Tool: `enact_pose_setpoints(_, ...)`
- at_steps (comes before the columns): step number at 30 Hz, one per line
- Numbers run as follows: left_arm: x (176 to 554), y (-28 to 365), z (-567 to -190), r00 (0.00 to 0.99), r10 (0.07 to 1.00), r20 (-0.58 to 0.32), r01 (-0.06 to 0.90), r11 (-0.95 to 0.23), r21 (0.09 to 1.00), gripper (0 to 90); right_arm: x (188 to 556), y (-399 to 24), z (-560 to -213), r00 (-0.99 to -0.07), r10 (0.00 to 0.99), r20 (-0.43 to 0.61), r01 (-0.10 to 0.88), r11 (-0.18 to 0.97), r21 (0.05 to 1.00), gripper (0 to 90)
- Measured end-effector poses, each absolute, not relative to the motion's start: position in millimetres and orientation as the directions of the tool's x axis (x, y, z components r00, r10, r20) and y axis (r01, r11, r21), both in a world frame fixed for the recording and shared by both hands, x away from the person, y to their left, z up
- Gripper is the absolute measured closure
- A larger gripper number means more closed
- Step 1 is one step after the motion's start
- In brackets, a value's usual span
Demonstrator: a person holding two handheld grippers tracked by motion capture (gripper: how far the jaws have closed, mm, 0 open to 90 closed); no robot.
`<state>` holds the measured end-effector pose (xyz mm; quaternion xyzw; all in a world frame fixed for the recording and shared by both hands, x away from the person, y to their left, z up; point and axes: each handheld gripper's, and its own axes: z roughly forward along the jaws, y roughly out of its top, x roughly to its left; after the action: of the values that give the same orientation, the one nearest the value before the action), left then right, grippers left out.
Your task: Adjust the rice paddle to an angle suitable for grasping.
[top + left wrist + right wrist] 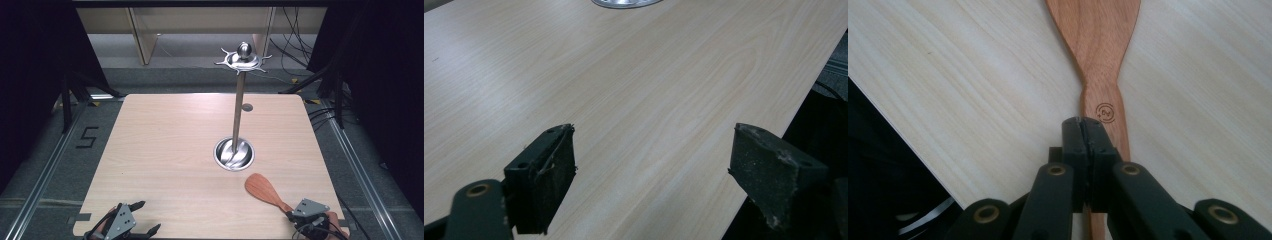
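Right gripper [304,220] clamped on the wooden spatula [264,192]; left gripper [131,222] spread and empty.

Lower right of the high view: we see the jaws pinched together on the spatula's narrow handle in the right gripper view, just below a round stamped logo [1105,112], blade flat on the table [170,150] and pointing up-frame; we'd guess the handle grip keeps the blade end free. Reddish-brown wood, wavy grain, rounded paddle blade. Lower left: left jaws wide apart over bare tabletop, holding nothing, probably just parked. Farther up, centre-right: steel utensil stand [238,105], round base, tall pole, hooked crown, no utensils hung.
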<state>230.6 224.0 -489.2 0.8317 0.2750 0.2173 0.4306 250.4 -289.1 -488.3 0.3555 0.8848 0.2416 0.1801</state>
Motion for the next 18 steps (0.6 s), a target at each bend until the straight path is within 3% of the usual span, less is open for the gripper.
enact_pose_setpoints(18,231.6,220.8,-491.1,0.754,0.643,0.132,0.261,-0.478,0.839,17.7,279.1,-311.9,-496.8,-0.566,0.800,-0.201,0.596,0.565,0.570,88.2)
